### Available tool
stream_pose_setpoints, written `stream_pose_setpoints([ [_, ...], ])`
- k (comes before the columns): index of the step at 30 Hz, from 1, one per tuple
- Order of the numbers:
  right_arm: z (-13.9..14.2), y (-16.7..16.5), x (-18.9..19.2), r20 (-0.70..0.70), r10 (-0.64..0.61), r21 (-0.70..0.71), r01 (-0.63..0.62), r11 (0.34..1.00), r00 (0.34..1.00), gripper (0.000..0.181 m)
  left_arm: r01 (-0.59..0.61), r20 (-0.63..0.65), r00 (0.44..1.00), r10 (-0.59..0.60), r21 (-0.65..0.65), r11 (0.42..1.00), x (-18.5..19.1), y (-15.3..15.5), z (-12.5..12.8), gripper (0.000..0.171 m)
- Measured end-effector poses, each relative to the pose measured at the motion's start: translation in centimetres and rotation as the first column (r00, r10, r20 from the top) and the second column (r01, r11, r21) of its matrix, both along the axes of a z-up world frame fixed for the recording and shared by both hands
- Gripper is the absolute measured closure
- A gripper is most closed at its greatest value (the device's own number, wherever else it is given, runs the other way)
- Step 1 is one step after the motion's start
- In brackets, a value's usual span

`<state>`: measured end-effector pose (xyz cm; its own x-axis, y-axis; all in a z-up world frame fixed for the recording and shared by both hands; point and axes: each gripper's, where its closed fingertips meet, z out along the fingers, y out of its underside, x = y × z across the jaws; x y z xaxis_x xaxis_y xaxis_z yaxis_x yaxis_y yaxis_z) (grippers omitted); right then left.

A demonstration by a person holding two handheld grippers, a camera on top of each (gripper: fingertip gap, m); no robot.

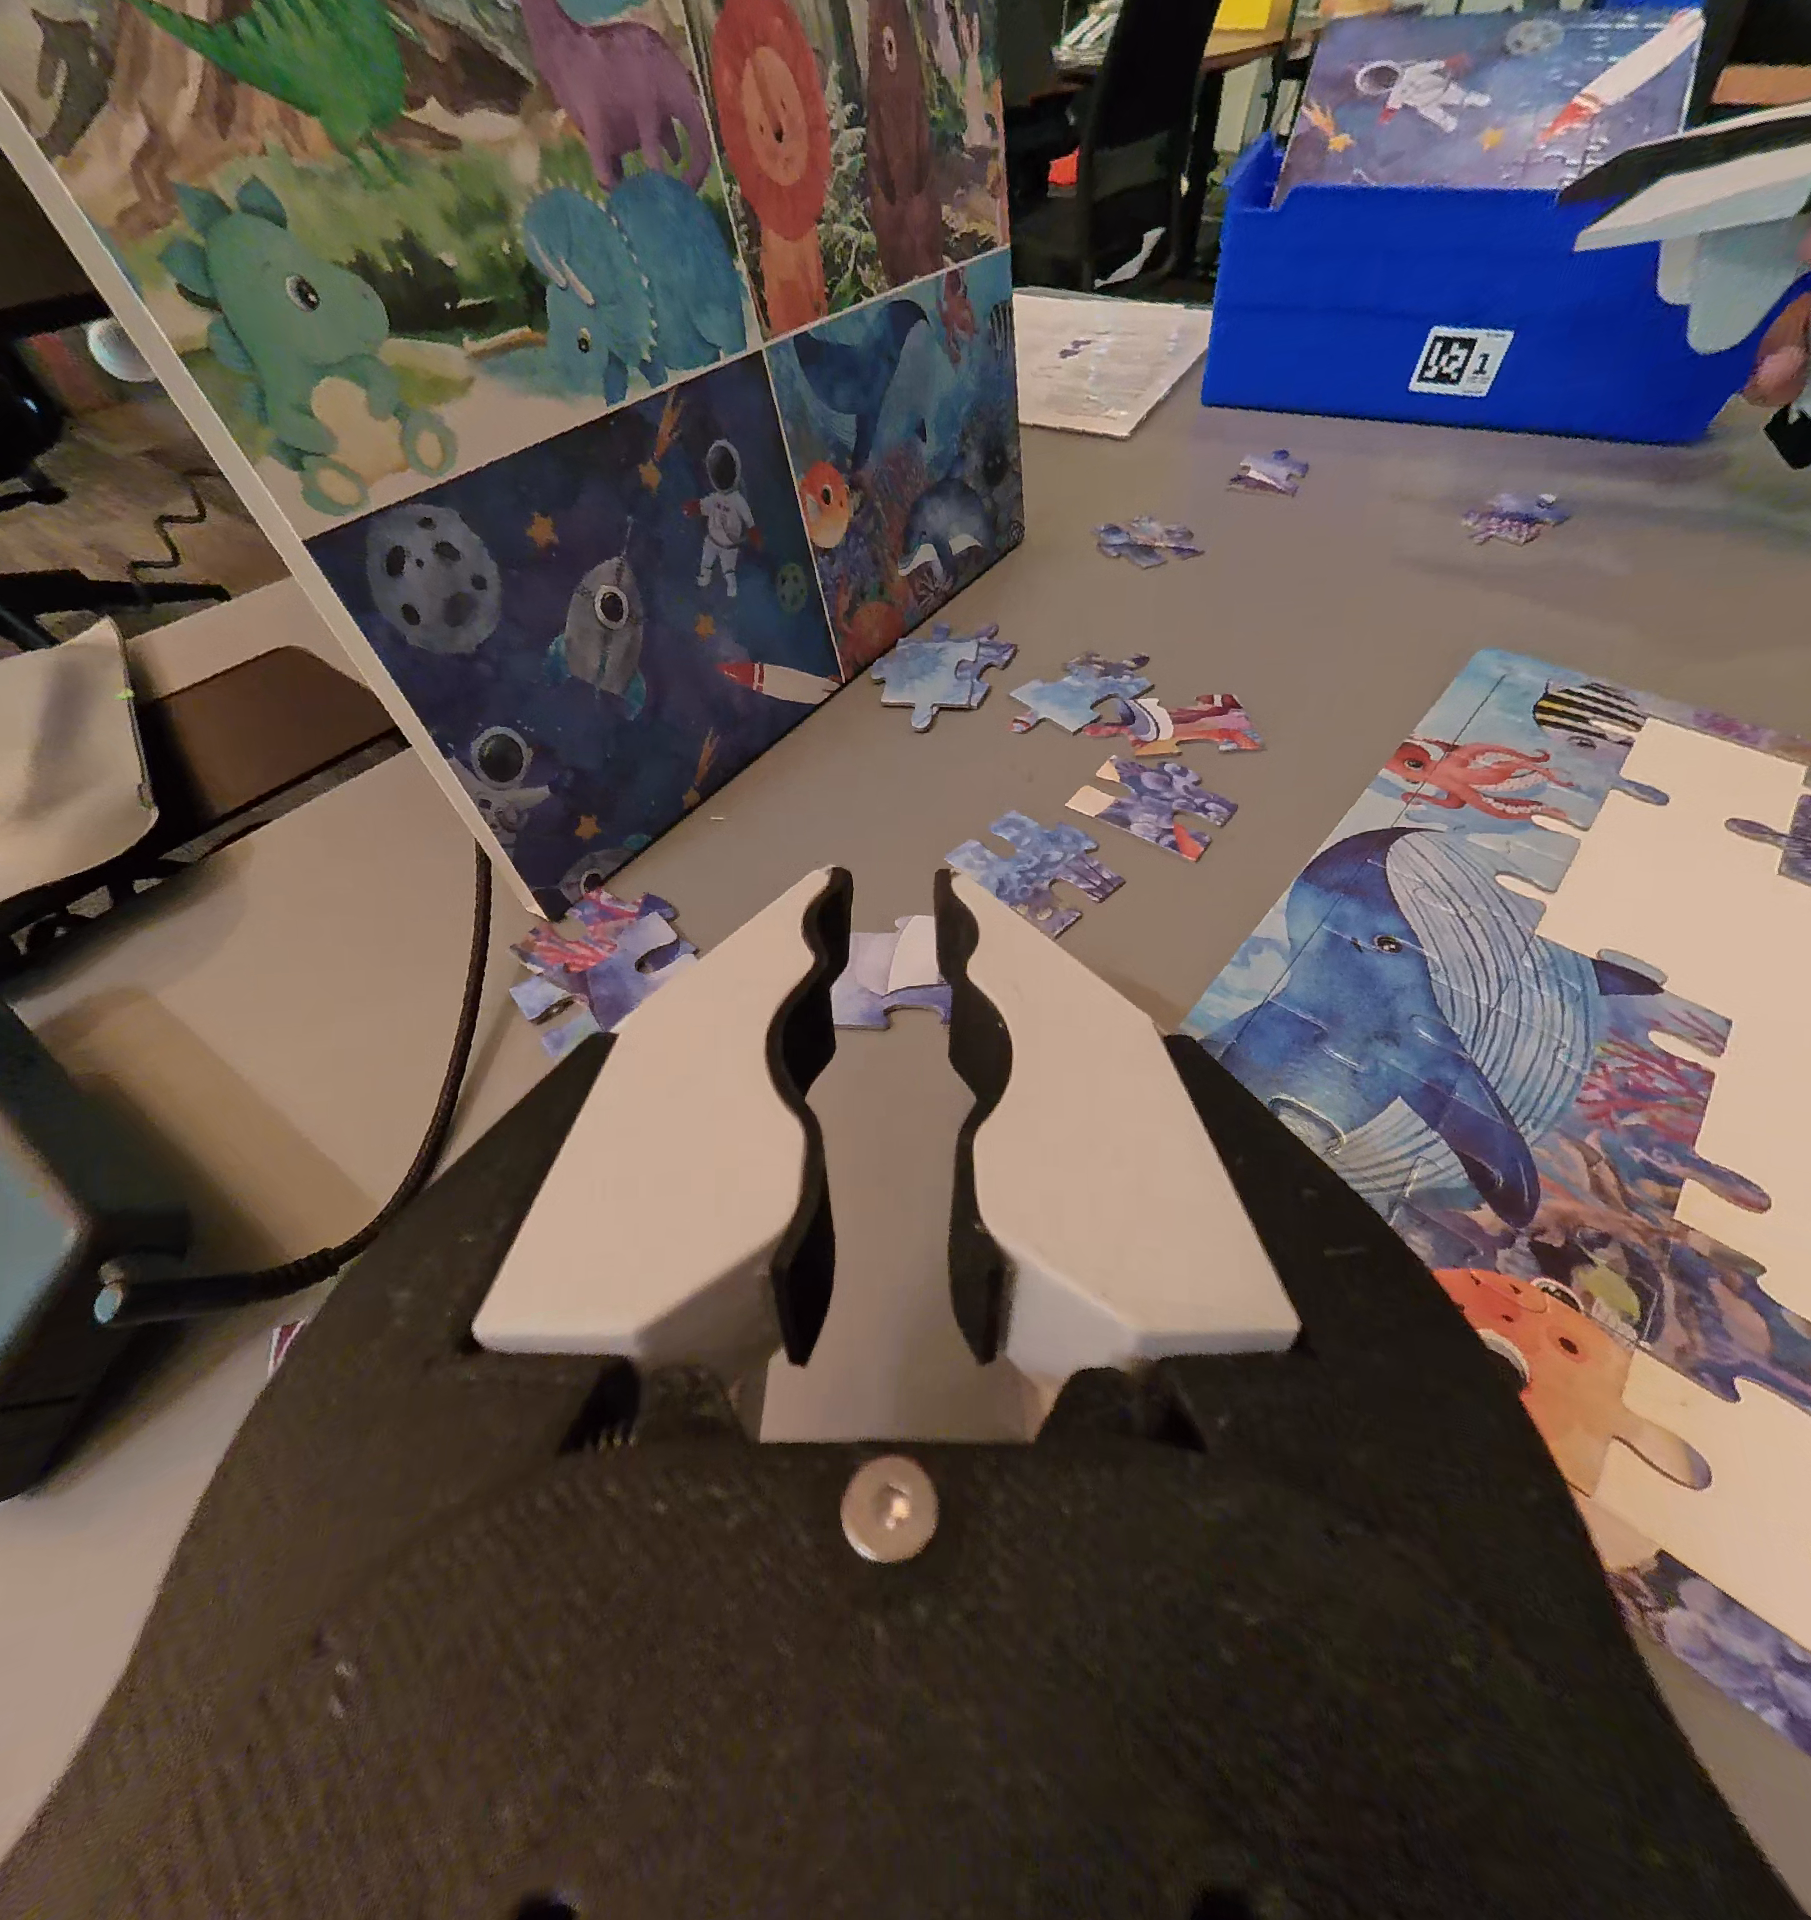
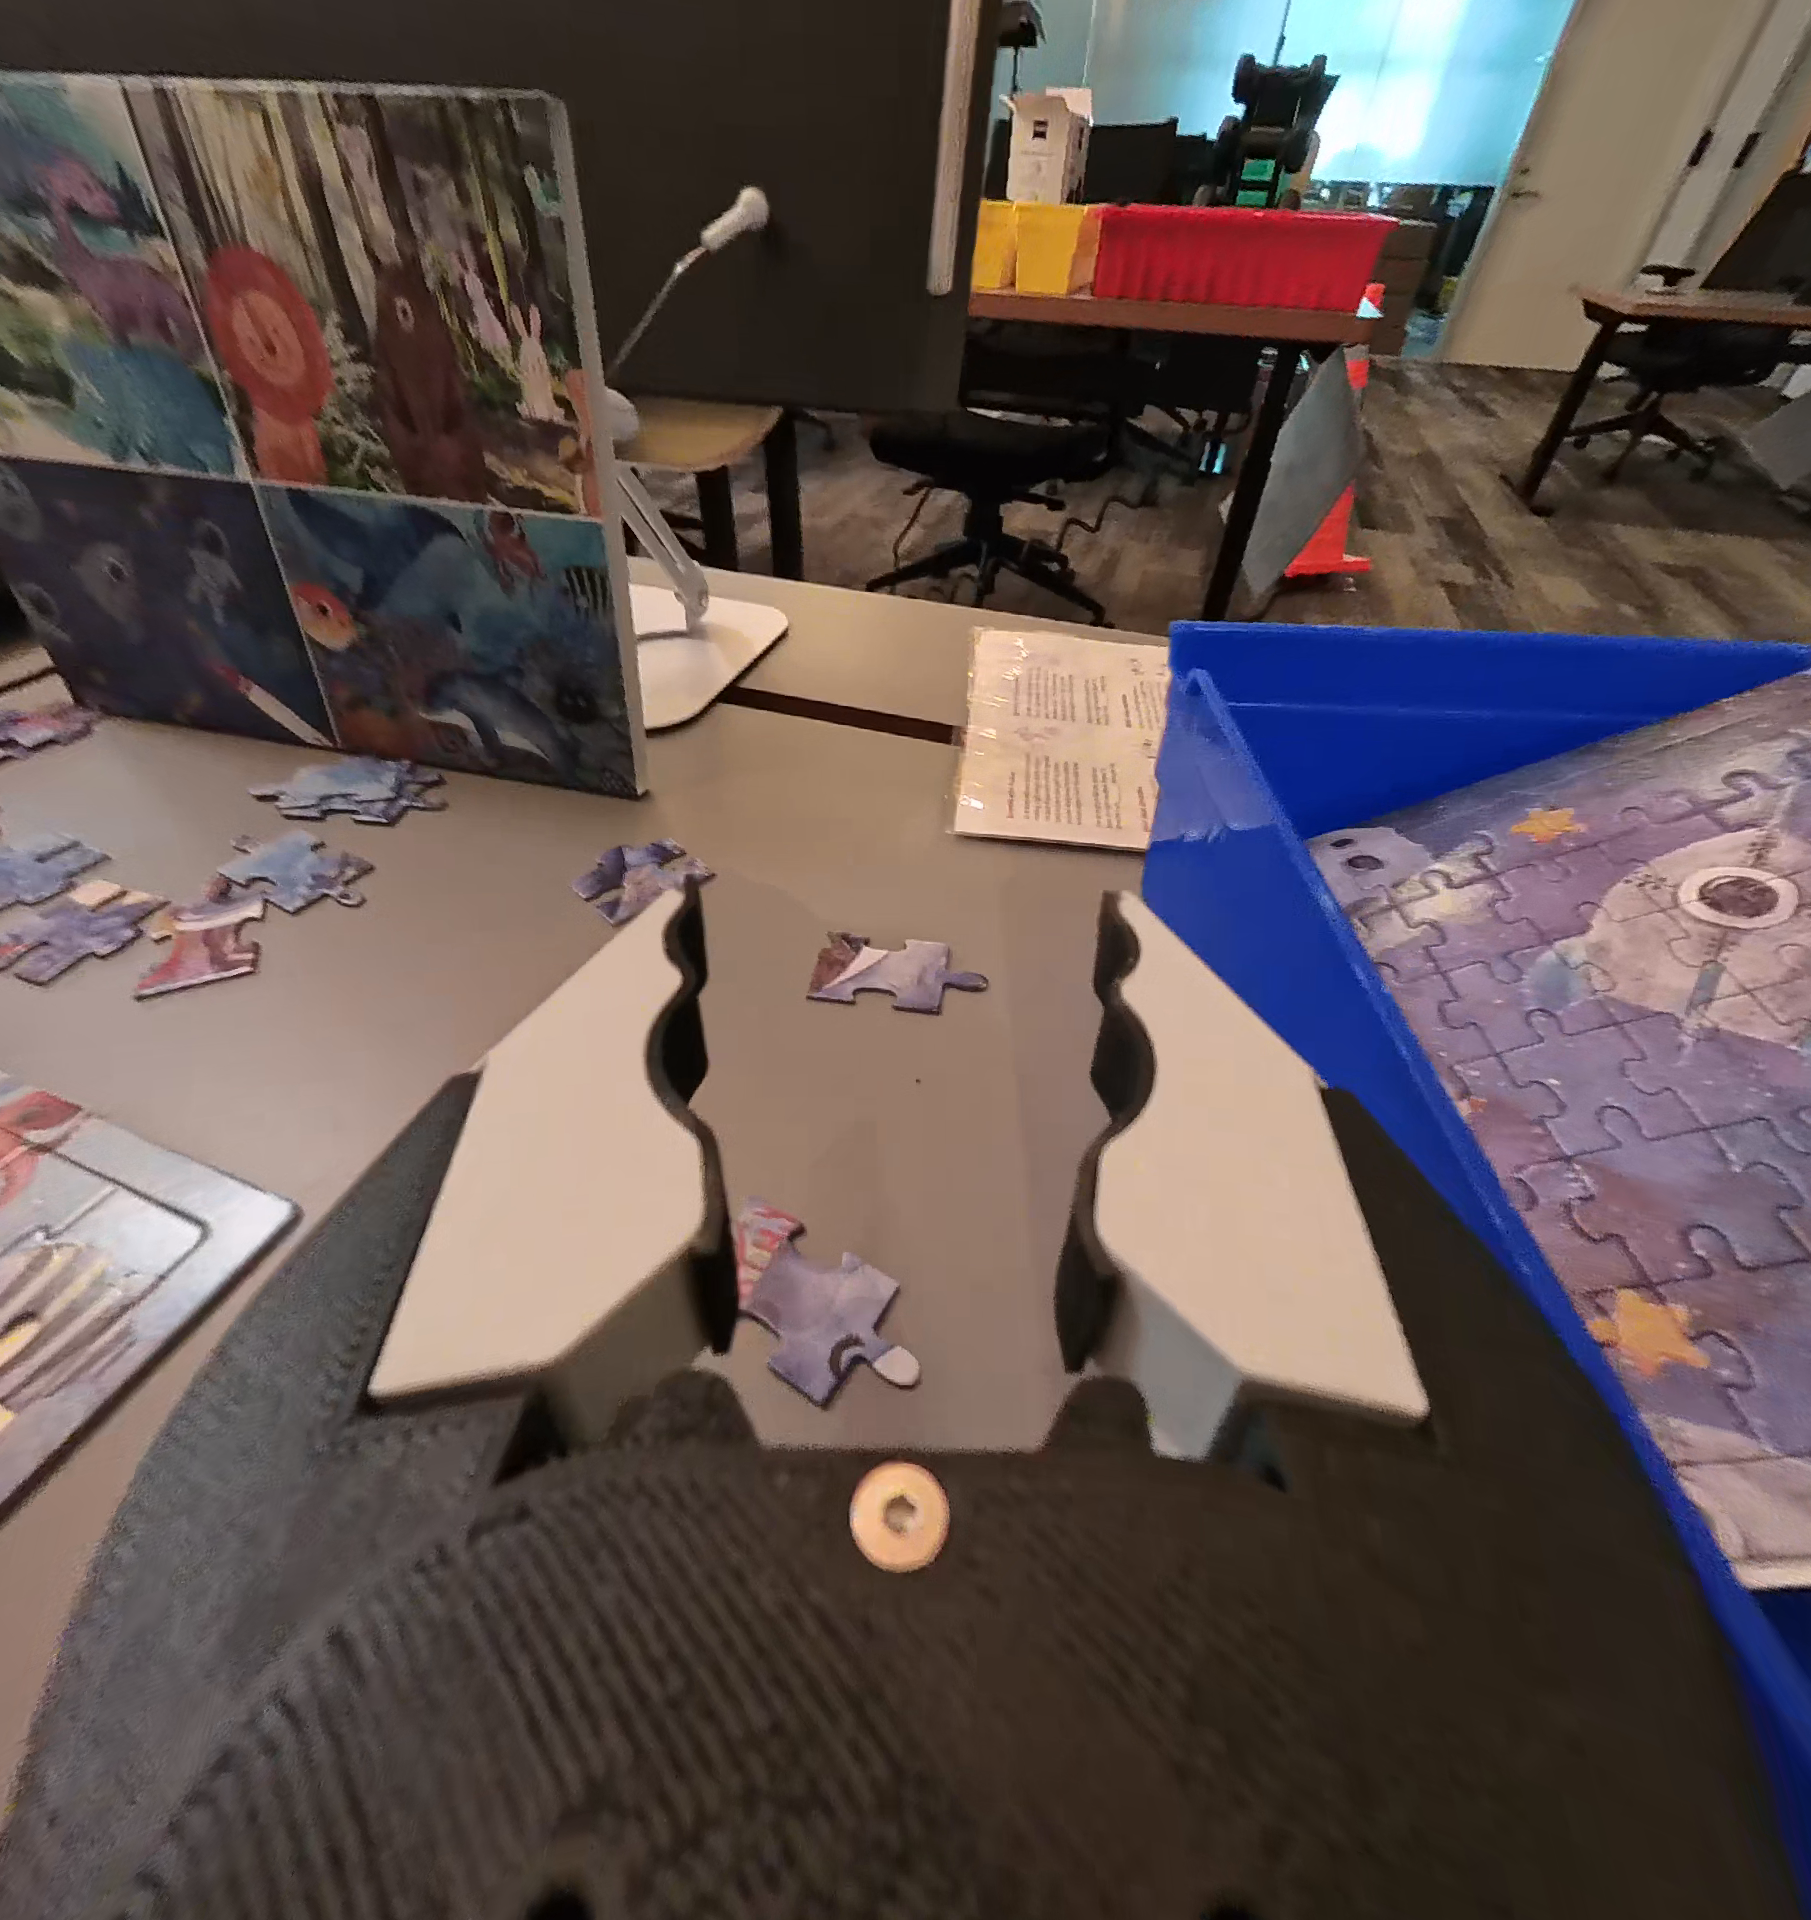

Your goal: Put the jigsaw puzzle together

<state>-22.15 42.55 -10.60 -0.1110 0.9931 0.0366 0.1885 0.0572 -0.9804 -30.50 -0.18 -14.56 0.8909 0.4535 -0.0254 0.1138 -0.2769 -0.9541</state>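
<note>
Low over the grey desk (image 1: pixel 1348 582), the left gripper (image 1: pixel 890 883) points forward and slightly down with a narrow gap between its fingers, gripping nothing. Just past its fingertips a pale blue-and-white puzzle piece (image 1: pixel 896 982) lies flat on the desk, showing through the gap. To the right of this gripper sits the partly built sea puzzle (image 1: pixel 1452 1039) on its white board, with a whale, an octopus and an orange fish already joined. Ahead lie several loose pieces (image 1: pixel 1088 748), and beyond them to the left the picture box (image 1: pixel 610 416) stands upright. Farther right, the right gripper (image 2: pixel 896 914) is held level above the desk with its fingers spread wide and empty. Beneath it, between the finger bases, lies a purple piece (image 2: pixel 828 1309); a second piece (image 2: pixel 890 971) lies on the desk between and a little below the fingertips. Right of this gripper stands a blue bin (image 2: pixel 1285 935) holding a finished space puzzle (image 2: pixel 1649 1091) that leans in it. Ahead, a printed sheet (image 2: pixel 1067 748) rests on the desk.
</note>
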Motion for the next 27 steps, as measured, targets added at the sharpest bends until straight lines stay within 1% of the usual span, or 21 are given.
stream_pose_setpoints([
  [4, 0.0, -0.6, -0.1, -0.005, 0.035, -0.033, -0.035, 0.999, 0.999, 0.106, 0.002, -0.007, 1.0, -0.003, -0.017, 1.0, 0.1, 0.1, -0.2, 0.158],
  [16, -3.2, -4.0, -1.3, 0.098, 0.142, -0.047, -0.138, 0.989, 0.985, 0.109, 0.003, -0.002, 1.0, -0.003, -0.024, 1.0, 0.1, 0.2, -0.3, 0.155],
  [19, -3.6, -4.4, -1.4, 0.112, 0.153, -0.043, -0.149, 0.988, 0.982, 0.111, -0.02, -0.005, 1.0, 0.02, -0.016, 1.0, -0.2, 0.0, -0.2, 0.15],
  [21, -3.9, -4.7, -1.5, 0.115, 0.167, -0.055, -0.161, 0.985, 0.979, 0.112, -0.055, -0.006, 0.998, 0.055, -0.001, 0.998, -0.6, -0.3, 0.1, 0.14],
  [22, -4.0, -4.9, -1.5, 0.119, 0.174, -0.061, -0.168, 0.984, 0.978, 0.113, -0.082, -0.012, 0.997, 0.082, 0.014, 0.997, -1.0, -0.7, 0.3, 0.133],
  [23, -4.1, -4.9, -1.6, 0.124, 0.177, -0.06, -0.171, 0.983, 0.976, 0.114, -0.127, -0.035, 0.991, 0.129, 0.034, 0.991, -1.7, -1.4, 0.7, 0.13],
  [25, -4.1, -5.1, -1.6, 0.128, 0.182, -0.052, -0.176, 0.983, 0.975, 0.115, -0.256, -0.081, 0.961, 0.264, 0.089, 0.962, -3.4, -4.0, 2.4, 0.121],
  [27, -4.1, -5.2, -1.6, 0.126, 0.186, -0.047, -0.181, 0.982, 0.974, 0.116, -0.363, -0.07, 0.922, 0.381, 0.19, 0.912, -4.6, -7.4, 4.9, 0.119],
])
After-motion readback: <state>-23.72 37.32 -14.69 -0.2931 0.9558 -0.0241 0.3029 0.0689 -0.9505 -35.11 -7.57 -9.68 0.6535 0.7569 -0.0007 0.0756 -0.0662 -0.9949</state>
